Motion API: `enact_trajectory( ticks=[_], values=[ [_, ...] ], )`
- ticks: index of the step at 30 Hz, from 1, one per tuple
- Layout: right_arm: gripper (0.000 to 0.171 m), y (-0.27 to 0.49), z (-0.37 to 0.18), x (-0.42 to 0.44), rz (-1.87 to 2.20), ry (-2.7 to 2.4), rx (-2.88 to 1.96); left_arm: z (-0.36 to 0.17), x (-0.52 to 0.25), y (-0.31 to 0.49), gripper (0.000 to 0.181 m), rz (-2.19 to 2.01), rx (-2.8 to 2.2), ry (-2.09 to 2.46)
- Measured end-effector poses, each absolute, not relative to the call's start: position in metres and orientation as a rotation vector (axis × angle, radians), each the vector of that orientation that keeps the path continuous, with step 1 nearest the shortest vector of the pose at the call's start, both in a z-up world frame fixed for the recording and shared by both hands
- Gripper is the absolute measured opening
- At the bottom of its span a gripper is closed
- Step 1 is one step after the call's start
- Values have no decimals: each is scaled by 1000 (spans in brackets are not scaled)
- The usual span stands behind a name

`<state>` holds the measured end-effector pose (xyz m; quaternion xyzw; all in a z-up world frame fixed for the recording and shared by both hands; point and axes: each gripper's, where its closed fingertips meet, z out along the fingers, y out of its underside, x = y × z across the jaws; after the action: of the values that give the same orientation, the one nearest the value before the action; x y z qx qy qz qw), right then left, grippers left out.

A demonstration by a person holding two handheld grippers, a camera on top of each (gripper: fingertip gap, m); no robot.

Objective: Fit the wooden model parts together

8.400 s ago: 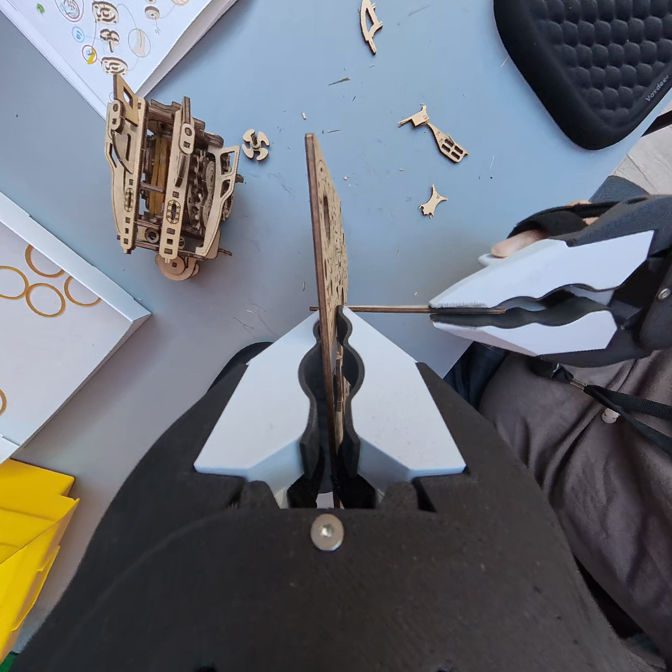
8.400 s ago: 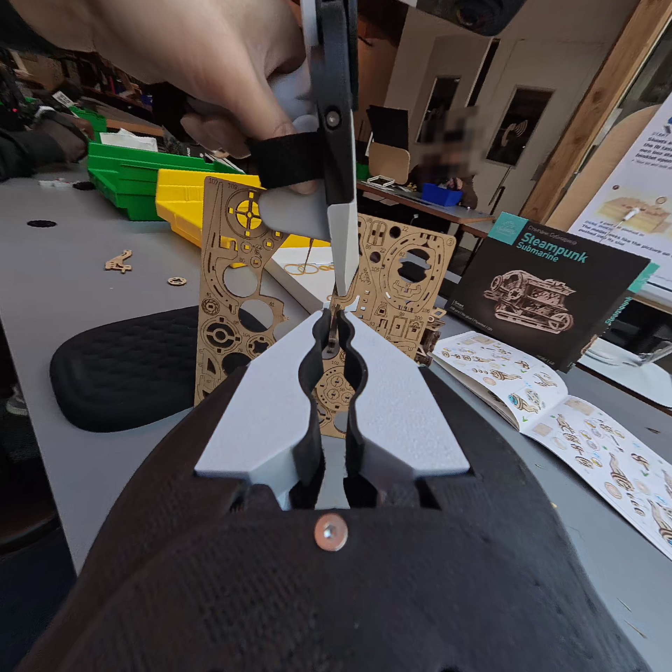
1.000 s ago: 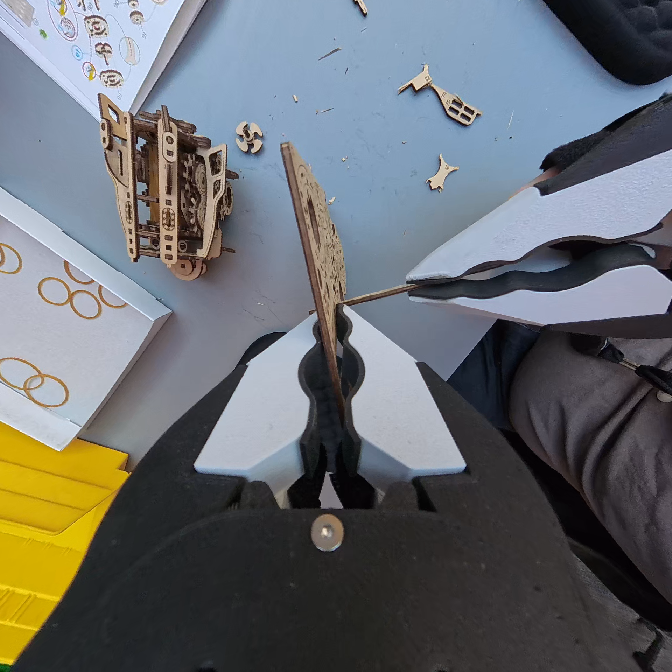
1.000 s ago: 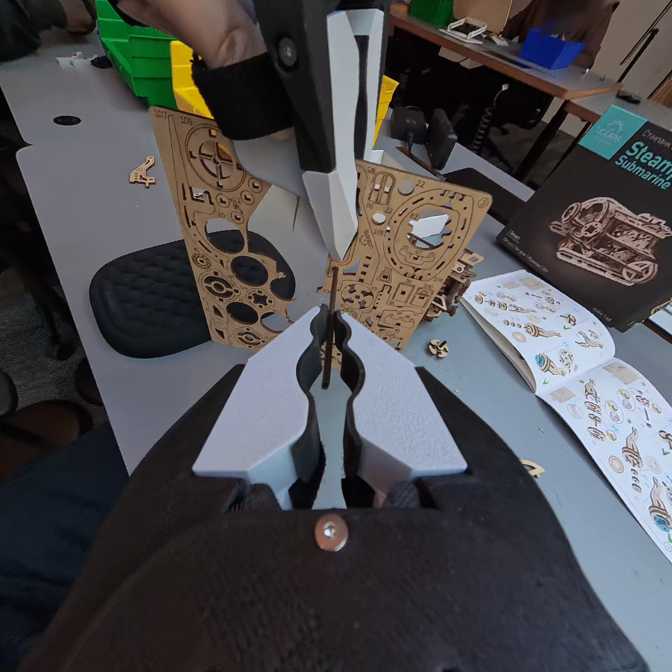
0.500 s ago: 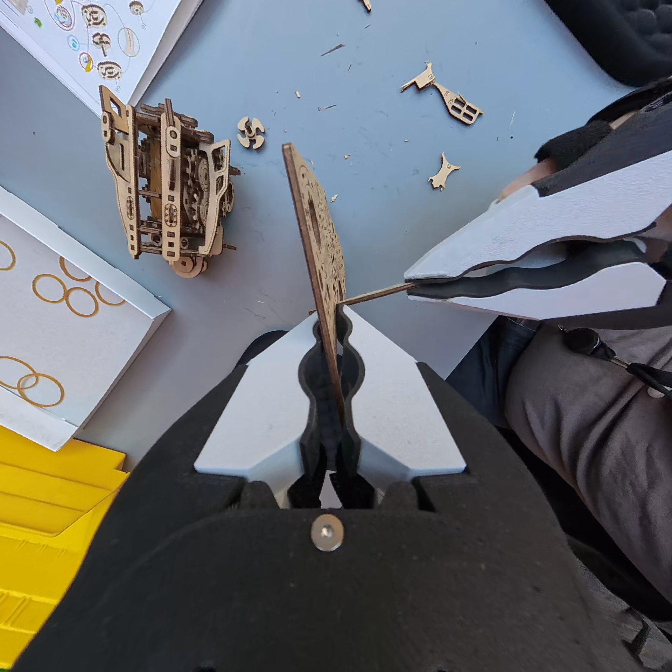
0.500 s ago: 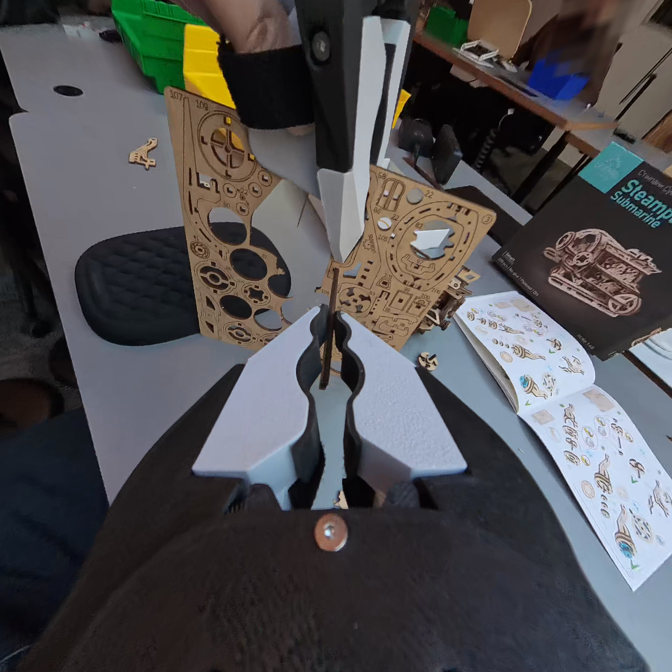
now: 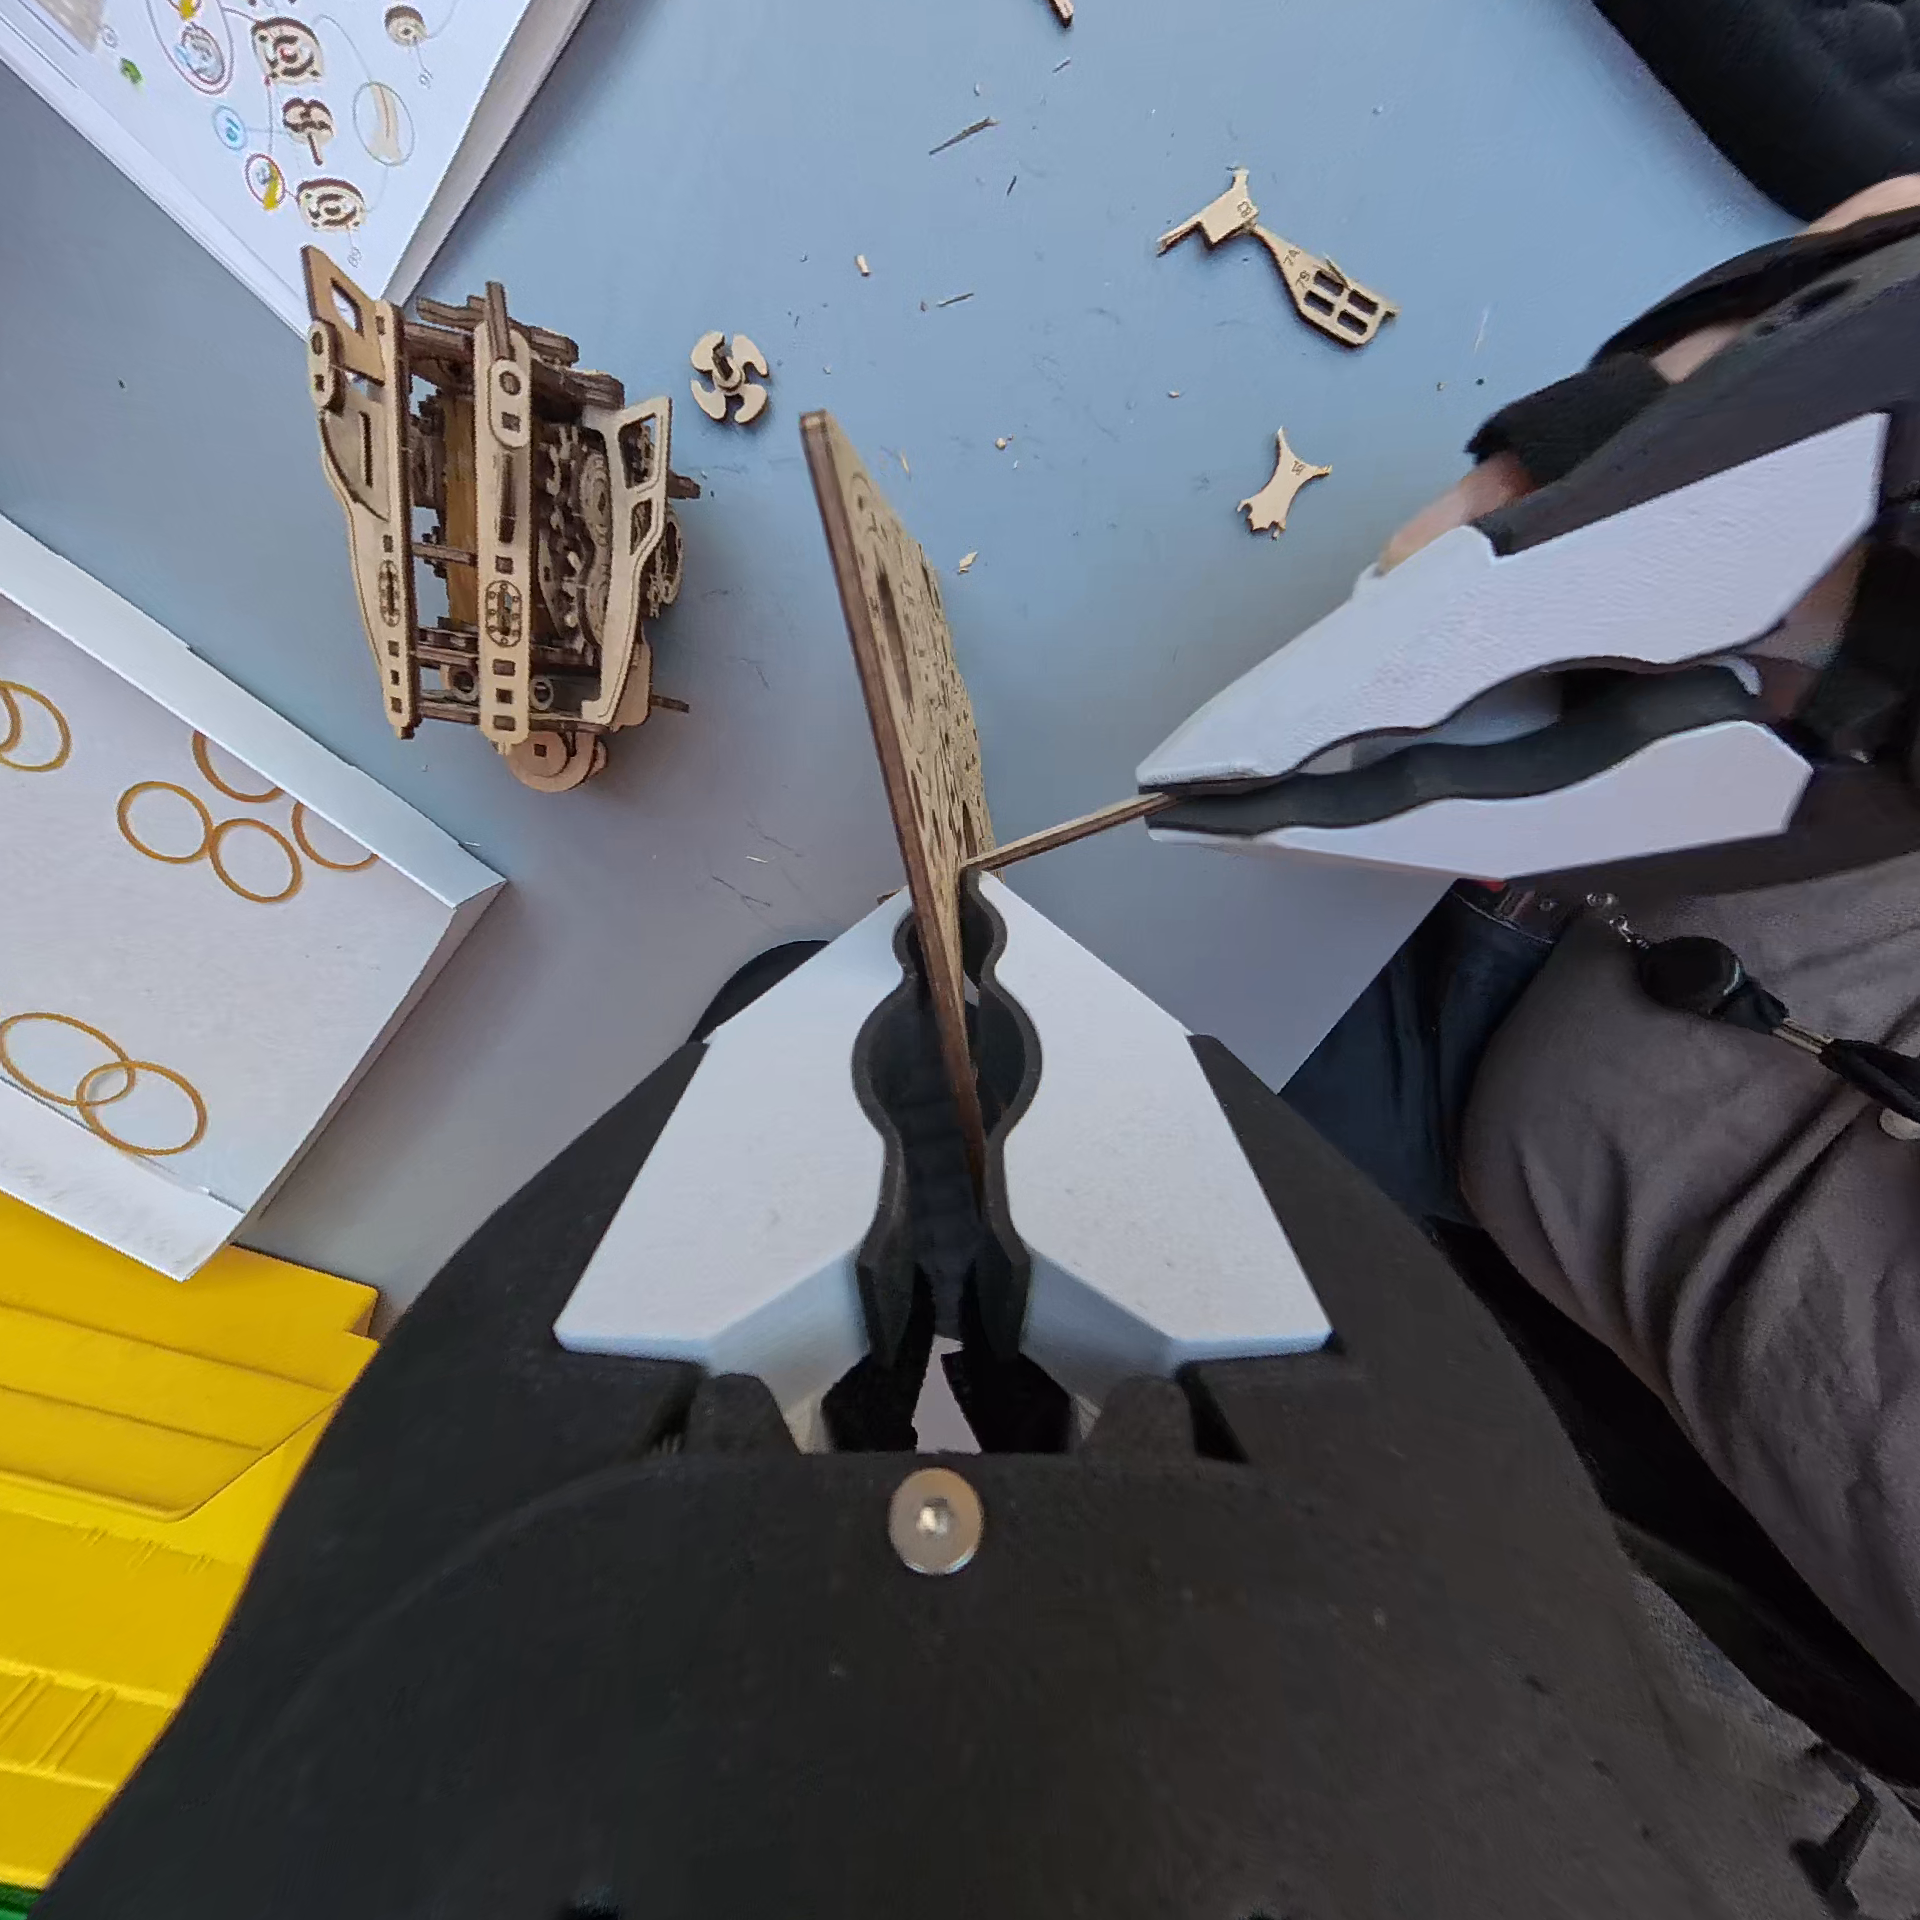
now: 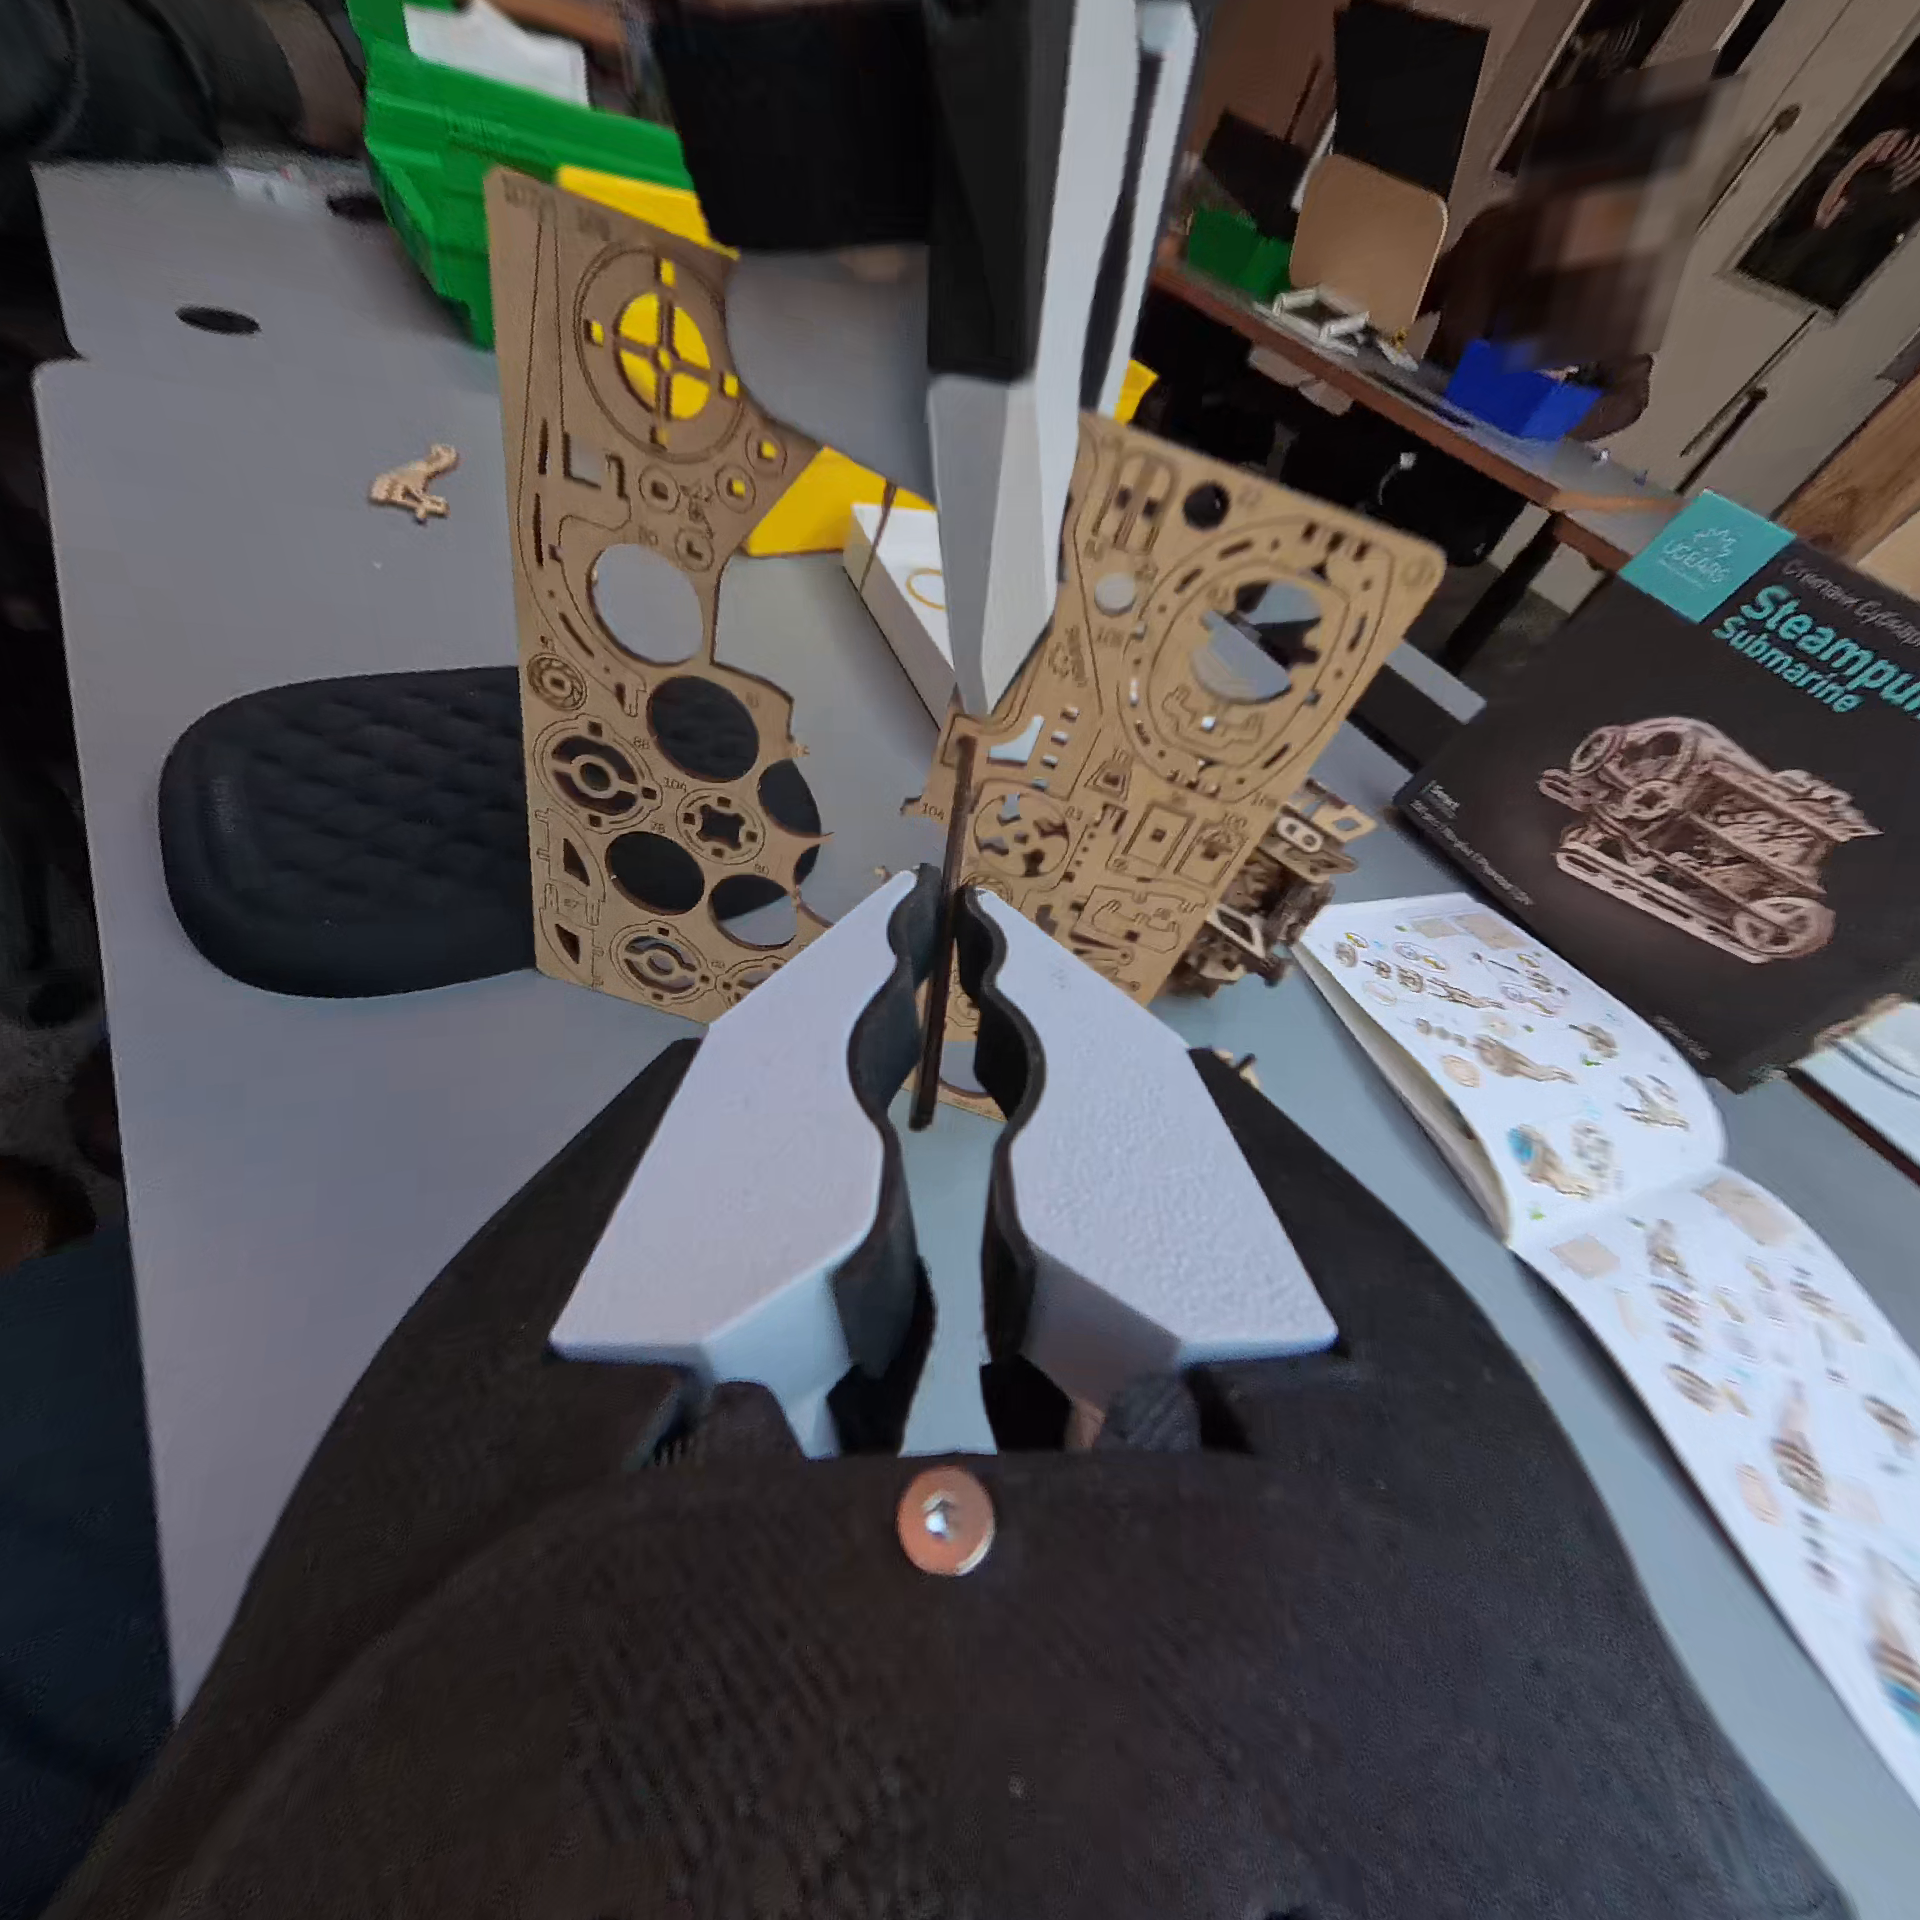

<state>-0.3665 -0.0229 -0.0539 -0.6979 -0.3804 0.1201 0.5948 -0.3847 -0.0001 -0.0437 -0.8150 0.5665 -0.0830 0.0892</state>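
Note:
My left gripper (image 7: 940, 904) is shut on a laser-cut wooden sheet (image 7: 894, 623), held upright and seen edge-on. My right gripper (image 7: 1153, 800) comes in from the right, shut on a thin wooden part (image 7: 1070, 828) whose far end touches the sheet's face near my left fingertips. In the right wrist view my right gripper (image 8: 940, 894) grips that thin part (image 8: 954, 810) edge-on. The sheet (image 8: 1195, 727) stands behind it, and the left gripper (image 8: 987, 675) holds it from above. A partly built wooden model (image 7: 488, 561) lies on the grey table.
Loose wooden parts (image 7: 729, 377), (image 7: 1288, 270), (image 7: 1283, 488) lie on the table. An instruction booklet (image 8: 1558, 1091), a dark kit box (image 8: 1714, 790), a white box with rubber bands (image 7: 156, 883), yellow bins (image 7: 125, 1455) and a black pad (image 8: 343, 831) surround the work spot. My hands' fingertips stand some 4 cm from each other.
Both grips hold. The right gripper's rear has swung toward the far side of the table, and its view has drawn closer to the sheet.

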Motion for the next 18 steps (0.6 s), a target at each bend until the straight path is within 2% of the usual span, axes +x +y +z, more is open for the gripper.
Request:
enact_trajectory(
  ticks=[2, 8, 11, 16, 18],
  values=[
    [2, -24, -54, -365, 459, -774, -1553, -44, -384, -1, 2, -287, -2429, 1672],
    [2, -28, -40, -364, 251, -899, -1540, -44, -381, -4, 1, -327, -2446, 1678],
    [2, -25, -50, -362, 436, -784, -1513, -44, -382, -3, 2, -307, -2432, 1686],
    [2, -27, -42, -362, 348, -879, -1615, -44, -381, -4, 2, -309, -2424, 1695],
    [2, -27, -44, -361, 435, -829, -1597, -44, -381, -4, 2, -310, -2418, 1702]
  ],
)
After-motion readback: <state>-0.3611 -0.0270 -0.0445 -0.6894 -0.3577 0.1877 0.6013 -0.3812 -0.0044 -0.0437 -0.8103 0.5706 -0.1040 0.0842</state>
